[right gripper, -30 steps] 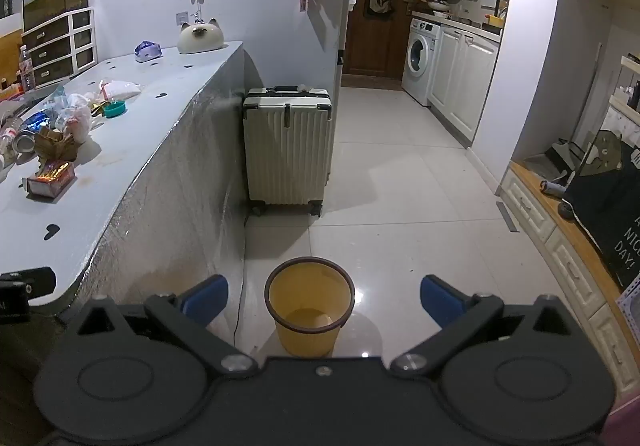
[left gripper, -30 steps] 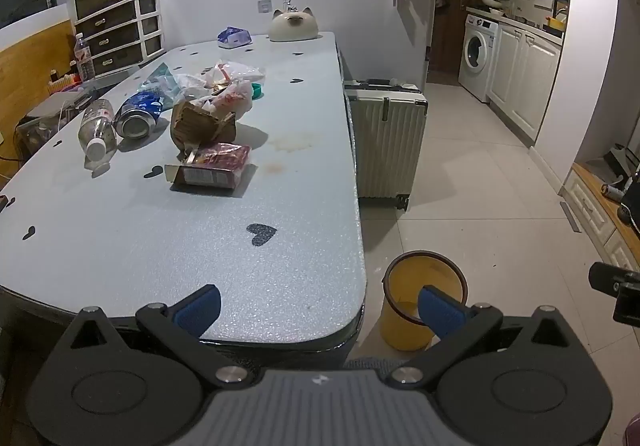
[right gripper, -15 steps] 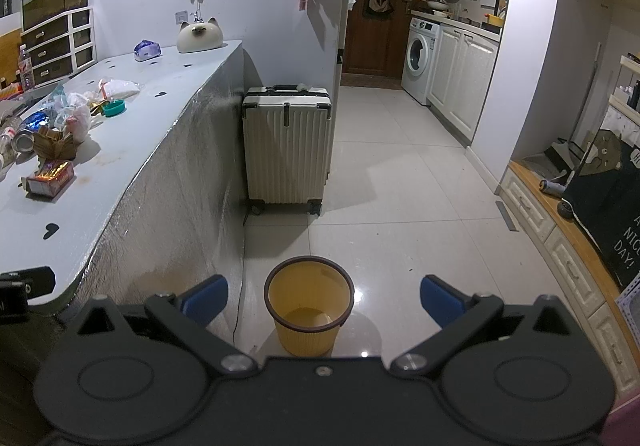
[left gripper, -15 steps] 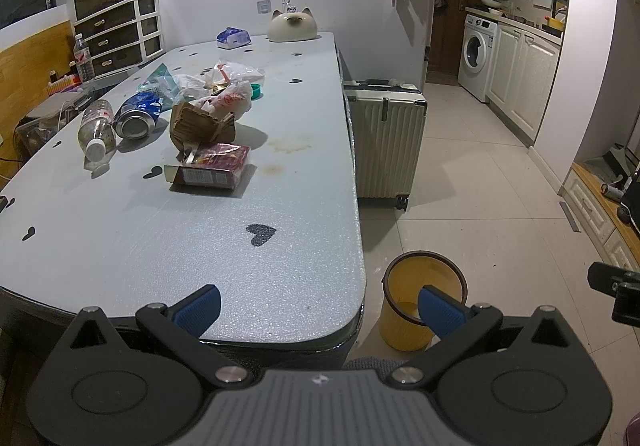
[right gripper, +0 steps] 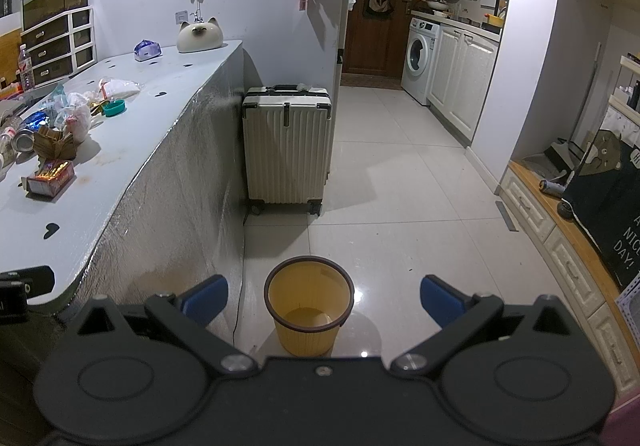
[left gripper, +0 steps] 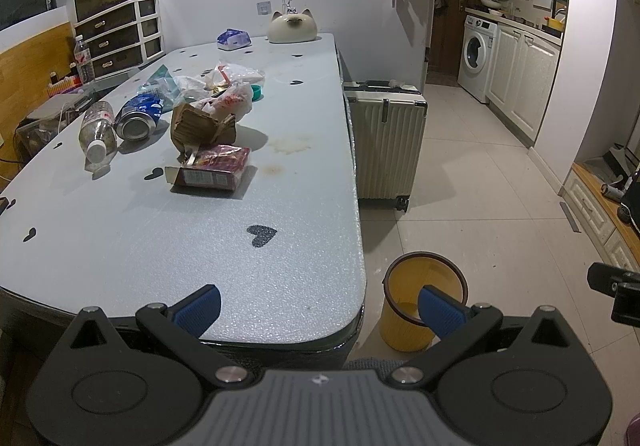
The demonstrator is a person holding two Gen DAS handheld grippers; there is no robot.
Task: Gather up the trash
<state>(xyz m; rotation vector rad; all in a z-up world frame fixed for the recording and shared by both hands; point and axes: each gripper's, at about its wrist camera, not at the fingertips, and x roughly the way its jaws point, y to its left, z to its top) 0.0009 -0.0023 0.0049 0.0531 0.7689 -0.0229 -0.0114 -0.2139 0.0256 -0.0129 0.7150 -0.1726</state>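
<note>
By the table (left gripper: 120, 246) end: left gripper (left gripper: 318, 304) and right gripper (right gripper: 324, 296) jaws wide, empty; bin (right gripper: 309, 304) on floor, trash (left gripper: 208, 126) on table.

Trash pile (left gripper: 200, 118) on table (left gripper: 120, 254); bin (left gripper: 404, 322) on floor right of it, suitcase (left gripper: 386, 142) behind

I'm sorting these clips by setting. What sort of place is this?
Most likely a small home, a living or dining area opening onto a kitchen. A washing machine sits among white cabinets, a suitcase stands beside the long table, and a yellow bin sits on the tiled floor.
</note>
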